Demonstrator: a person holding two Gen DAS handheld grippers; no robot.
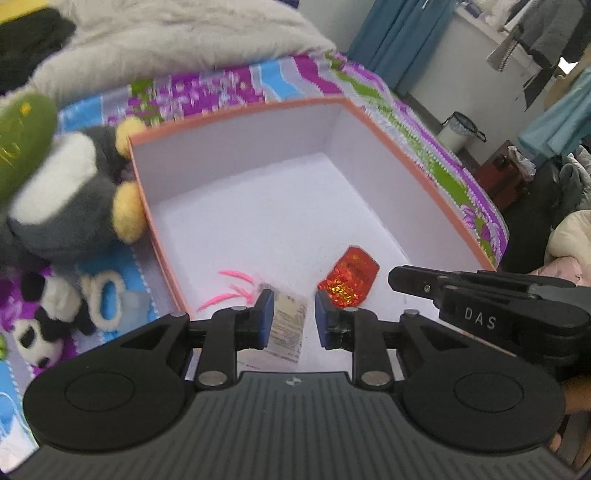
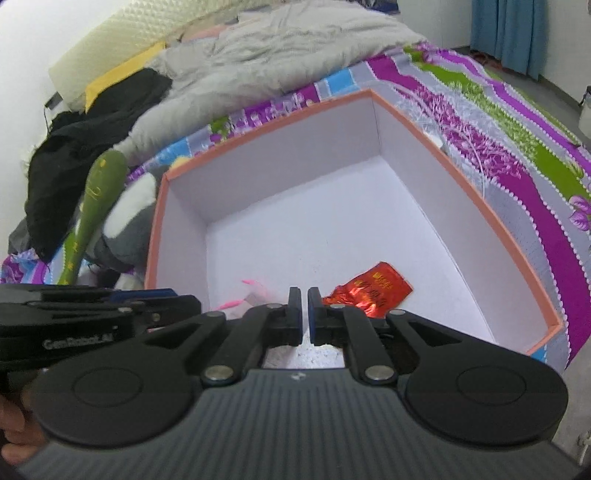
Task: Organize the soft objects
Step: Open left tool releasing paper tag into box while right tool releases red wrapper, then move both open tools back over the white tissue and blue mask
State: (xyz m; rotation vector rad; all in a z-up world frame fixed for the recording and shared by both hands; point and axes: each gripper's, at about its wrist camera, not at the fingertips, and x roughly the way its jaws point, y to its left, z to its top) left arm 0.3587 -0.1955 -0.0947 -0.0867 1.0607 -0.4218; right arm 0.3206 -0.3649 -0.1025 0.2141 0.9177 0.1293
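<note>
A bedroom at home: a bed with patterned sheet [image 2: 480,122], rumpled duvet [image 2: 295,48], hanging clothes [image 1: 546,33].

On the black body of the right claw [image 1: 397,278], seen reaching in from the right of the left claw [image 1: 294,310], stand the white letters "DAS". In the right wrist view, the black body of the left claw, coming in from the left of the right claw [image 2: 304,295], carries the pale lettering "GenRobot.AI". The red foil packet [image 2: 369,291] just beyond the right claw's tips has gold print, too small to read. The paper tag [image 1: 288,325] between the left claw's fingers bears fine print, also unreadable.
</note>
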